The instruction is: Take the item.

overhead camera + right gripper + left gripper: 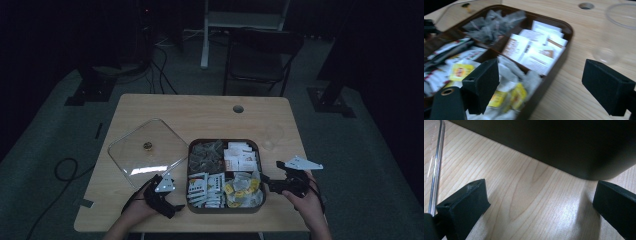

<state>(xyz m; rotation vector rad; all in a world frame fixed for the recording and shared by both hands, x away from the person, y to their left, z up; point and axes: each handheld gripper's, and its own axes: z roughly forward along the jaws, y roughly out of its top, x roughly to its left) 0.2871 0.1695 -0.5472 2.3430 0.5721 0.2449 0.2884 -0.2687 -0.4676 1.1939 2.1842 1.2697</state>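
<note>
Between our right gripper [540, 86] fingers, spread wide: tea box [567, 32] edge, yellow-tagged bags [517, 96] by left finger, clear glass [615, 32] beyond right finger. Our left gripper [540, 202] also wide, bare table [529, 192] between fingers, box wall just ahead, clear lid [435, 165] outside left finger.

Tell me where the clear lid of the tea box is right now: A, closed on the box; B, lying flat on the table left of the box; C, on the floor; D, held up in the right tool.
B: the clear lid lies flat on the table just left of the open tea box, with neither tool holding it.
</note>
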